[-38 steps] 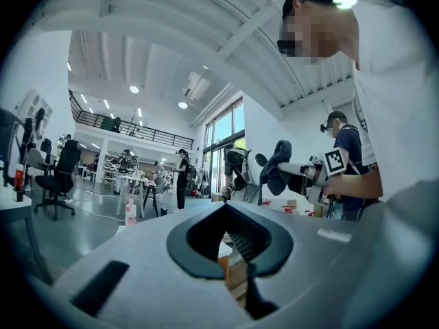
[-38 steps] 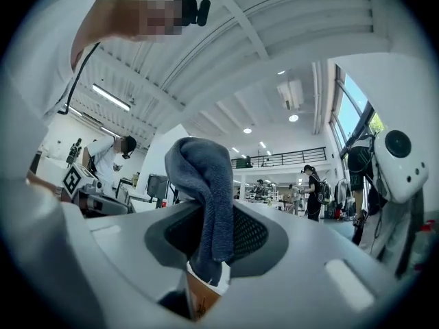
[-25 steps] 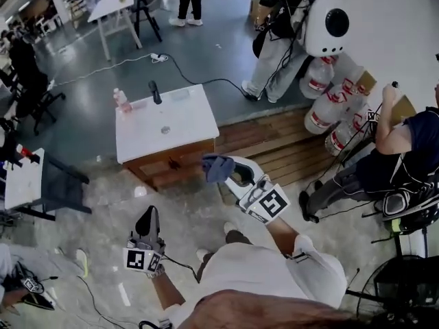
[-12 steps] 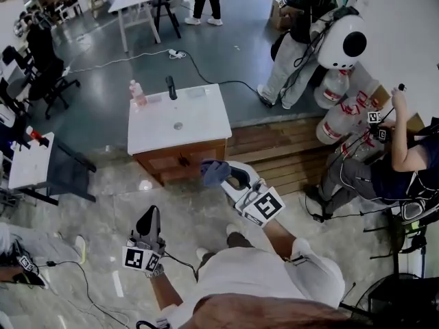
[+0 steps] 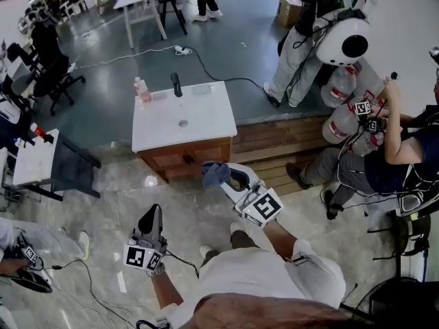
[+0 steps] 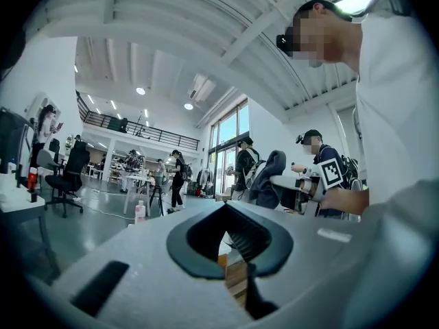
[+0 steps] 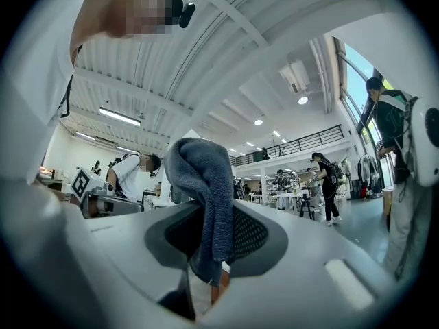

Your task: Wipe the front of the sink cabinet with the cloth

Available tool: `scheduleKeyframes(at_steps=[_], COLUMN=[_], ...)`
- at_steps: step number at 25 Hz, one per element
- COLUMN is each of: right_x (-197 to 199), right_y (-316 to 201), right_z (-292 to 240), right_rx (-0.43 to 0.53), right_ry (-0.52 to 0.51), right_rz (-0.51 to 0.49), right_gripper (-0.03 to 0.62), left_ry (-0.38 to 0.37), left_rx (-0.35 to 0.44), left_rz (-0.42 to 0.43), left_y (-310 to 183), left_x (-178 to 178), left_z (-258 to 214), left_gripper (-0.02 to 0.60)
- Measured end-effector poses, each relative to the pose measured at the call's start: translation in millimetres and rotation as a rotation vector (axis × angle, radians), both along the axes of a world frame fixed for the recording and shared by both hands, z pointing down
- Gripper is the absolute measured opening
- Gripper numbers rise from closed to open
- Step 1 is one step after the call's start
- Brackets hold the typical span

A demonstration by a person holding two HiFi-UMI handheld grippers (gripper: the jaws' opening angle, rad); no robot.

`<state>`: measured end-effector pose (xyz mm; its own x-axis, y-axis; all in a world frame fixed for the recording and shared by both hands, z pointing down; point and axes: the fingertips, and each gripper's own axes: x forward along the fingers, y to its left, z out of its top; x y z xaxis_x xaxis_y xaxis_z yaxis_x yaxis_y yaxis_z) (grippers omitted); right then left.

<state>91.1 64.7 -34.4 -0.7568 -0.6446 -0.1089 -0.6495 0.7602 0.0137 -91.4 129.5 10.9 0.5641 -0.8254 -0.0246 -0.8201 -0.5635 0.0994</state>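
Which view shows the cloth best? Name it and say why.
The right gripper view. There the cloth hangs large and central, pinched between the shut jaws. The head view shows it small and bunched near the sink cabinet front. The left gripper view shows only a distant dark bundle.

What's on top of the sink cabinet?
On the sink cabinet: a black faucet, a small bottle at the back left corner, the drain mid-basin. Nothing covers the white top.

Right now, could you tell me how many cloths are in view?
1: the cloth is clamped in the right gripper's jaws, close to the cabinet front. Others could be hidden elsewhere in the room.
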Motion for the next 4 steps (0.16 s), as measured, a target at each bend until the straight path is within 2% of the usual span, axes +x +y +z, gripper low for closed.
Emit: scheduleKeyframes(at_steps=[4], right_x=[1.5], right_y=[-0.7], right_z=[3.9], right_rx=[-0.003], right_ry=[0.004], right_rz=[-0.001], right_gripper=[0.104], left_ry=[-0.001], left_rx=[0.004], left_rz=[0.004], left_y=[-1.7], left_x=[3.2], left_z=[1.1], left_gripper=[-0.002])
